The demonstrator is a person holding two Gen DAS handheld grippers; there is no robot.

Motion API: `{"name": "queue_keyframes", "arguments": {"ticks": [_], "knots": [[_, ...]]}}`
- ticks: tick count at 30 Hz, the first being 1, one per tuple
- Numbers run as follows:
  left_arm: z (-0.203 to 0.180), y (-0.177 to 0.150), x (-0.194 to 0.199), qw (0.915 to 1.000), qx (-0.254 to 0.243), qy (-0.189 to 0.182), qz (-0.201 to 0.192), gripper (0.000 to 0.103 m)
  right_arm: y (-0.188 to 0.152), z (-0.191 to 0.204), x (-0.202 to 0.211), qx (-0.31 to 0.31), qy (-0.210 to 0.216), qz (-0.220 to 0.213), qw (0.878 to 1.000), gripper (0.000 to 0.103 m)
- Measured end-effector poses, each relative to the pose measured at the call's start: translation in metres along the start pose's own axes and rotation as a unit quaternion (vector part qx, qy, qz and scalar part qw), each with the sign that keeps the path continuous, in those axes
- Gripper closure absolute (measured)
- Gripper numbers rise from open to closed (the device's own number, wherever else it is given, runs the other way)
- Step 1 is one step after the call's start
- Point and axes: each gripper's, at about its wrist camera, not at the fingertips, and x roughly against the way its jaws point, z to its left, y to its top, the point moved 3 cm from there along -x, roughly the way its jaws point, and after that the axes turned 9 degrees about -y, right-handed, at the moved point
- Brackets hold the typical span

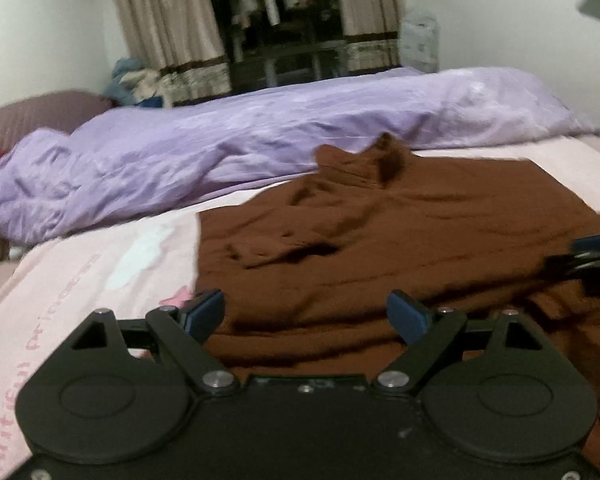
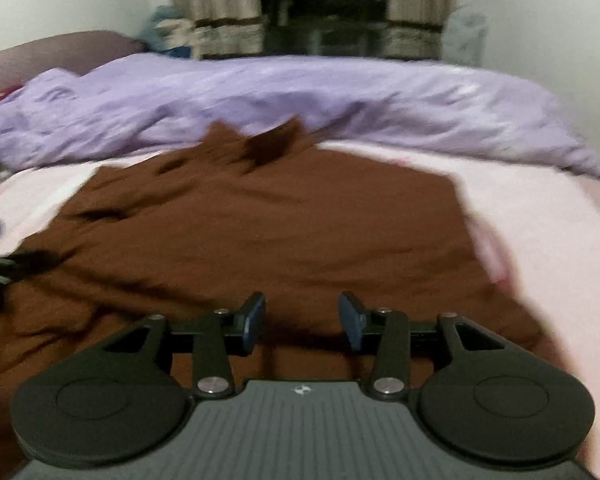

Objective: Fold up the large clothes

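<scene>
Counting: one brown garment [image 1: 400, 240] | two hand-held grippers, left hand-held gripper [image 1: 306, 316] and right hand-held gripper [image 2: 302, 320], both apart, empty

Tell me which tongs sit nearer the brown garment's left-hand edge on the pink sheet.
Left. The left tongs hang open right at that edge of the brown garment, one finger over the pink sheet. The right tongs, also open, are over the cloth's middle.

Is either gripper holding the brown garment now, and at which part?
Nothing is held. The left gripper and right gripper stand open above the brown garment.
</scene>
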Motion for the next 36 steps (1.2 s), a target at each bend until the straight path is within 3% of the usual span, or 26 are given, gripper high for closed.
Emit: {"name": "queue_keyframes", "arguments": {"ticks": [2, 6, 8, 12, 15, 19, 21, 22, 24, 26, 29, 31, 33, 36], "knots": [[-0.013, -0.009, -0.003, 0.9997, -0.017, -0.011, -0.011, 0.013, -0.005, 0.014, -0.003, 0.008, 0.009, 0.004, 1.000, 0.052], [-0.026, -0.030, -0.023, 0.9987, -0.044, -0.002, 0.025, 0.013, -0.009, 0.027, -0.015, 0.027, 0.024, 0.023, 0.999, 0.052], [-0.019, -0.041, -0.031, 0.9984, -0.040, 0.021, 0.034, 0.010, -0.012, 0.024, -0.019, 0.027, 0.020, 0.030, 0.999, 0.052], [0.001, -0.049, -0.031, 0.9993, 0.003, 0.002, 0.038, 0.010, -0.017, 0.008, -0.020, 0.017, 0.032, 0.033, 0.999, 0.052], [0.010, -0.051, -0.022, 0.9986, -0.014, 0.039, 0.031, 0.010, -0.022, -0.004, -0.015, 0.010, 0.036, 0.031, 0.999, 0.051], [0.045, -0.067, -0.011, 0.9977, -0.006, 0.055, 0.040, 0.010, -0.038, -0.032, -0.005, 0.009, 0.010, 0.026, 1.000, 0.052], [0.069, -0.077, -0.002, 0.9987, 0.023, 0.019, 0.042, 0.010, -0.044, -0.051, 0.002, 0.000, 0.006, 0.019, 1.000, 0.055], [0.079, -0.080, 0.004, 0.9980, 0.039, 0.020, 0.045, 0.010, -0.047, -0.061, 0.005, -0.002, 0.000, 0.015, 1.000, 0.064], [0.092, -0.084, 0.017, 0.9975, 0.041, 0.035, 0.047, 0.010, -0.052, -0.080, 0.012, -0.012, -0.017, 0.013, 1.000, 0.066], [0.102, -0.089, 0.027, 0.9953, 0.021, 0.078, 0.054, 0.012, -0.058, -0.100, 0.017, -0.029, -0.015, 0.010, 0.999, 0.069], [0.122, -0.101, 0.031, 0.9927, 0.034, 0.083, 0.079, 0.010, -0.063, -0.118, 0.022, -0.033, -0.028, 0.007, 0.999, 0.073], [0.136, -0.101, 0.034, 0.9921, 0.050, 0.080, 0.083, 0.010, -0.065, -0.126, 0.026, -0.036, -0.042, 0.010, 0.998, 0.074], [0.141, -0.104, 0.037, 0.9921, 0.046, 0.072, 0.092, 0.010, -0.070, -0.132, 0.029, -0.034, -0.077, 0.017, 0.996, 0.068], [0.132, -0.109, 0.052, 0.9916, 0.040, 0.061, 0.107, 0.011, -0.074, -0.141, 0.041, -0.039, -0.066, 0.023, 0.997, 0.067]]}}
